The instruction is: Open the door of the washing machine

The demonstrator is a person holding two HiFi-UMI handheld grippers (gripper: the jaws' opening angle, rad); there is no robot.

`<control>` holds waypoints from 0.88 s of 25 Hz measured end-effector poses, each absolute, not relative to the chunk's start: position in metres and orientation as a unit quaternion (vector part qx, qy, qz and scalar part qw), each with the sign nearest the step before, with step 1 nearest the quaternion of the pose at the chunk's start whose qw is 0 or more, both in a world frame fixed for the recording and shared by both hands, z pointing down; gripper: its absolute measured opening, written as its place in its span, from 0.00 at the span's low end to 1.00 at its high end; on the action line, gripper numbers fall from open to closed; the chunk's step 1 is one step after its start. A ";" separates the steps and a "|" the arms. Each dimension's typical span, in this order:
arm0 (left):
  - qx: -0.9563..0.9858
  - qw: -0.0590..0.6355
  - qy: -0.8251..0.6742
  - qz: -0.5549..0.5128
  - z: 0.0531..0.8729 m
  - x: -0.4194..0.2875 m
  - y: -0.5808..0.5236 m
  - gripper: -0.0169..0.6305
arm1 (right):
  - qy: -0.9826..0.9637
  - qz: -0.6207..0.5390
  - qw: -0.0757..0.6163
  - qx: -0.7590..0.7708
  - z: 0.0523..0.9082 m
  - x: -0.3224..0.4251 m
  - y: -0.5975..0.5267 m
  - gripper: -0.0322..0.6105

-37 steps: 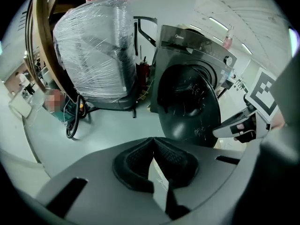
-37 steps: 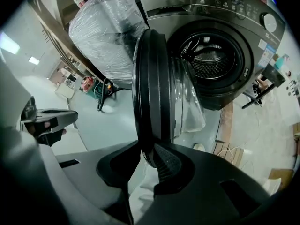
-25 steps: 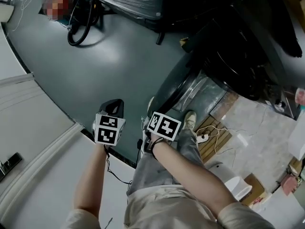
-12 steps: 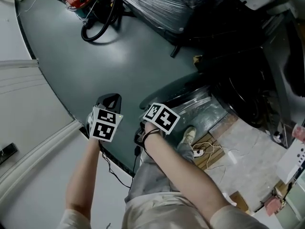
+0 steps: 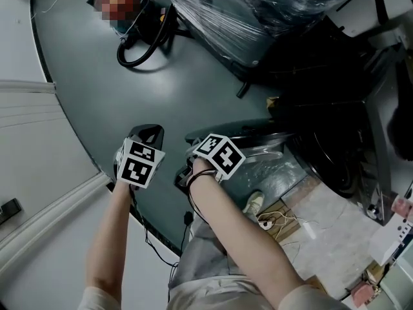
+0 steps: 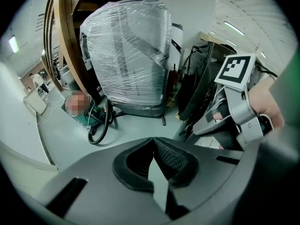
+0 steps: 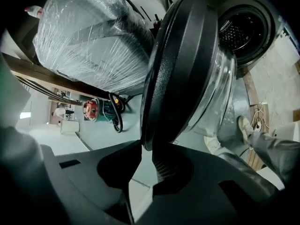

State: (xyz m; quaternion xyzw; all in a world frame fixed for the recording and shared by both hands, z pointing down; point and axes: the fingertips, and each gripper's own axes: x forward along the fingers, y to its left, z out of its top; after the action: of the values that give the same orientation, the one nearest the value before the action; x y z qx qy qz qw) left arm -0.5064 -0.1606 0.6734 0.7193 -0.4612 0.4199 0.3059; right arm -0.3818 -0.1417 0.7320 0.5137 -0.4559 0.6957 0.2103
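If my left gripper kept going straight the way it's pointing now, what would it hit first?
Most likely the grey floor, just short of the plastic-wrapped stack. Nothing shows between the left gripper and that patch, though depth is unclear.

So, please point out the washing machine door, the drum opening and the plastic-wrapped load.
washing machine door [image 7: 172,69], right gripper view, on its dark outer rim.
drum opening [image 7: 243,29], right gripper view, in the dark inside.
plastic-wrapped load [image 6: 126,55], left gripper view, on the wrapped front.

The grey floor [image 5: 90,89] carries a bulky load [image 5: 258,11] (plastic-wrapped) and a vacuum cleaner [image 7: 90,109].
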 end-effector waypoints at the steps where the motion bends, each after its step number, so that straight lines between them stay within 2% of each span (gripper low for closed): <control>1: 0.721 0.304 -0.458 0.421 0.670 -0.509 -0.168 0.06 | -0.453 0.698 0.205 0.515 0.732 -0.385 -0.146 0.20; 8: 0.731 0.287 -0.456 0.418 0.653 -0.514 -0.210 0.06 | -0.461 0.700 0.195 0.509 0.731 -0.396 -0.169 0.19; 14: 0.741 0.281 -0.446 0.416 0.642 -0.501 -0.213 0.06 | -0.480 0.693 0.219 0.491 0.727 -0.395 -0.169 0.18; 22: 0.749 0.274 -0.438 0.415 0.613 -0.469 -0.200 0.06 | -0.555 0.650 0.225 0.468 0.671 -0.368 -0.166 0.16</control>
State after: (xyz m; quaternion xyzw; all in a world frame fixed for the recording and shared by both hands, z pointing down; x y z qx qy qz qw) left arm -0.4695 -0.1996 0.6135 0.7486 -0.4383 0.4154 0.2737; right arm -0.3676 -0.1662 0.6715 0.4681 -0.5546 0.6500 0.2253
